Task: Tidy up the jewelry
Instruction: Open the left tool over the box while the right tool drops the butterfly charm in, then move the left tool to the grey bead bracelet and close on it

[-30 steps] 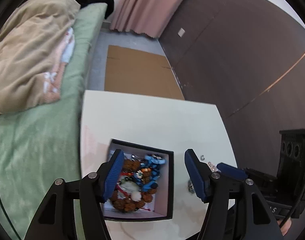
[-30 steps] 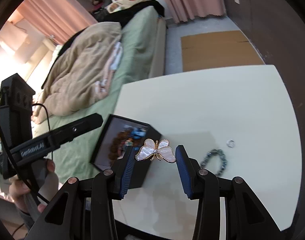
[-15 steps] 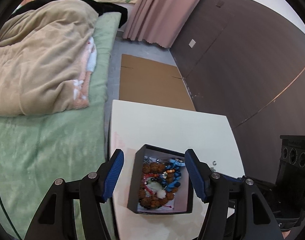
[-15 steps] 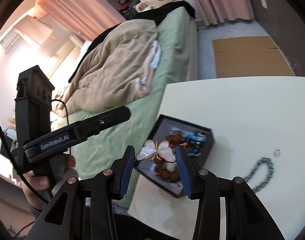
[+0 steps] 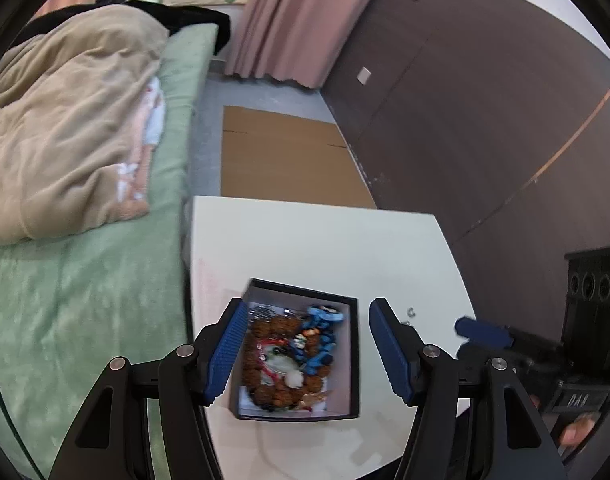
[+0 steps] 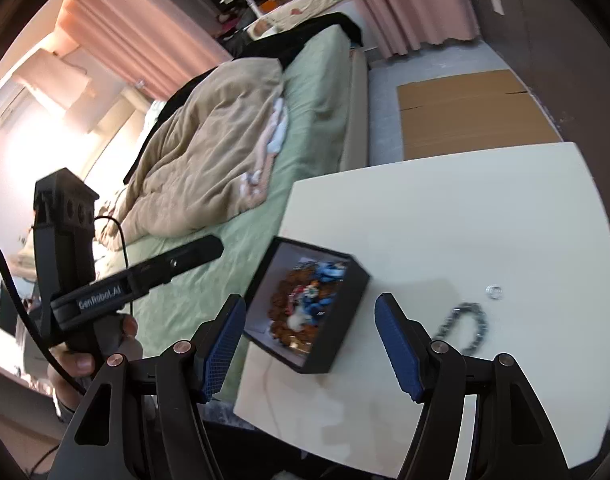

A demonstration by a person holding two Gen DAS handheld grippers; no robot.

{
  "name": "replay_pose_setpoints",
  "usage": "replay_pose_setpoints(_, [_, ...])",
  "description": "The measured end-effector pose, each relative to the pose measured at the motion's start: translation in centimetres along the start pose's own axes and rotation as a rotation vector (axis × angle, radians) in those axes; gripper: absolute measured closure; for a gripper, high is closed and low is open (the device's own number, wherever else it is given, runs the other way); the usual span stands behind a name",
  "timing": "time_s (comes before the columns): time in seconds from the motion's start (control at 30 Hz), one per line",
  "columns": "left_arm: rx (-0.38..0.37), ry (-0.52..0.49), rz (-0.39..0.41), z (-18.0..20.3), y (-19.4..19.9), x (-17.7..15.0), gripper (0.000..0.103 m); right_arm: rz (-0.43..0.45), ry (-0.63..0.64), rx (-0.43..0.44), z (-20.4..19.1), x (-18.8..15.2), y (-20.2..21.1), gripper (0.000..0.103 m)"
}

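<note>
A black jewelry box sits on the white table, filled with brown beads, blue beads and a gold-and-white piece near its front edge. My left gripper is open and empty above the box. My right gripper is open and empty above the box's near side. A dark bead bracelet and a small silver ring lie on the table right of the box. The ring also shows in the left wrist view.
A bed with a green sheet and beige blanket borders the table's left edge. Flat cardboard lies on the floor beyond the table. A dark wall runs along the right. The left gripper's body shows in the right wrist view.
My right gripper has opened and the butterfly brooch it held is gone from between the fingers; a gold-and-white piece now lies in the box. Both grippers shifted over the box.
</note>
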State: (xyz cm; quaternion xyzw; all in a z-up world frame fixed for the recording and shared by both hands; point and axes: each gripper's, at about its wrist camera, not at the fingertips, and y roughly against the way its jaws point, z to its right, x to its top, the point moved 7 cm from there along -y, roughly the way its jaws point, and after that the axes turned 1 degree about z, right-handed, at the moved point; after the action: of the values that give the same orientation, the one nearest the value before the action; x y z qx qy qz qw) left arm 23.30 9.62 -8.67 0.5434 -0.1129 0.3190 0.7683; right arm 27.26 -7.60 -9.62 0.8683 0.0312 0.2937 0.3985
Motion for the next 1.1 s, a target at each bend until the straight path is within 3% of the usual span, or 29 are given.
replay_pose_setpoints(0.17, [-0.014,-0.037,-0.031,2.2,-1.2,-0.4,0.039,0.018,-0.036,-0.029,2.6,0.1,2.0,0.033])
replay_pose_setpoints(0.23, [-0.016,-0.053,-0.043,3.1,-1.7,-0.6,0.039,0.022,-0.048,-0.047,3.7,0.0,2.6,0.027])
replay_pose_setpoints(0.73, [-0.029,-0.187,-0.146,9.9,-6.0,-3.1,0.039,0.003,-0.148,-0.139,10.7,-1.6,5.3,0.026])
replay_pose_setpoints(0.87, [-0.012,-0.221,-0.179,11.2,-7.5,-4.0,0.043,-0.011,-0.176,-0.147,12.5,-2.3,5.7,0.026])
replay_pose_setpoints(1.1, [0.029,-0.266,-0.234,12.6,-10.5,-5.5,0.059,-0.015,-0.207,-0.175,15.3,-3.0,6.5,0.026])
